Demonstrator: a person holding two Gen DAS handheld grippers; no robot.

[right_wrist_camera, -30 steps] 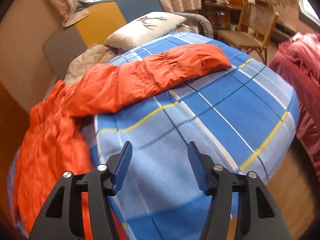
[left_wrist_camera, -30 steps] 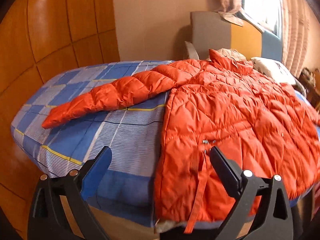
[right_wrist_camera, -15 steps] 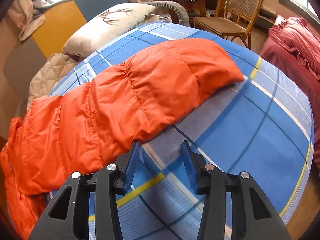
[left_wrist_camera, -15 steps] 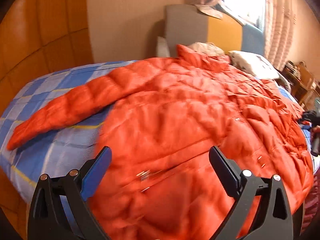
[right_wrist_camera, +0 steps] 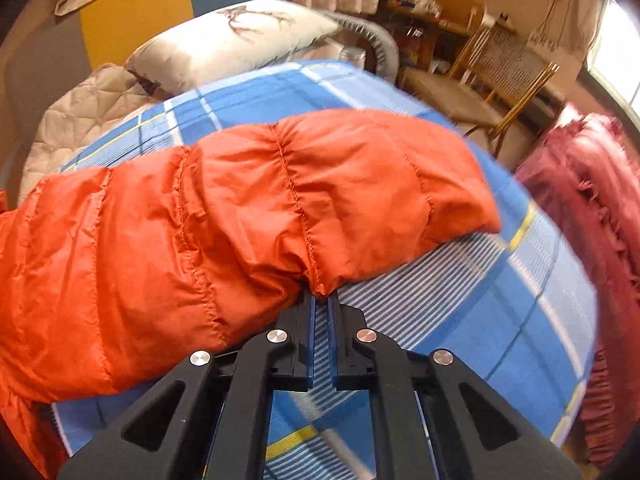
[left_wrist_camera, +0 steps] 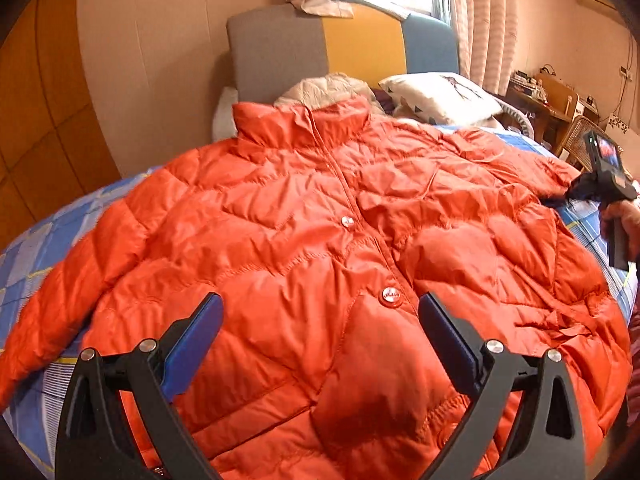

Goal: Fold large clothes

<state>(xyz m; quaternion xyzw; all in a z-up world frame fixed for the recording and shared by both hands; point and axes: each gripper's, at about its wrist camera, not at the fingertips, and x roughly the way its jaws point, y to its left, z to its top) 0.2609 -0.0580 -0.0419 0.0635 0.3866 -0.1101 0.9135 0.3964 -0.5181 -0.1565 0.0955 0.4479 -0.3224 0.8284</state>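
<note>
1. The right hand-held gripper [right_wrist_camera: 320, 300] is pinching the near edge of the jacket's right sleeve [right_wrist_camera: 248, 208] at a quilting seam, its jaws nearly closed with only a thin slot between them. A stitched seam is probably a firmer bite than slippery puffed fabric, which may be why the grip is taken there.
2. The left hand-held gripper [left_wrist_camera: 320, 340] is hanging wide open above the lower front of the orange down jacket [left_wrist_camera: 340, 240], holding nothing. Its fingers are straddling the snap placket near the lowest visible button [left_wrist_camera: 391, 294], seemingly waiting while the other hand works the sleeve.
3. The jacket is lying face up and buttoned across the bed [right_wrist_camera: 460, 320], collar pointing toward the headboard [left_wrist_camera: 340, 46], both sleeves stretched out sideways. Spreading it flat like this is setting up the fold; the likely first step is bringing the pinched sleeve across the body.
4. The other sleeve [left_wrist_camera: 60, 300] is trailing off toward the bed's edge, untouched.
5. Farther off, a pillow [right_wrist_camera: 236, 44] and a quilted beige blanket [right_wrist_camera: 80, 120] are sitting beyond the collar, clear of the fold.
6. Beyond the bed, a wooden chair [right_wrist_camera: 492, 84] is standing beside a red cloth [right_wrist_camera: 592, 192].
</note>
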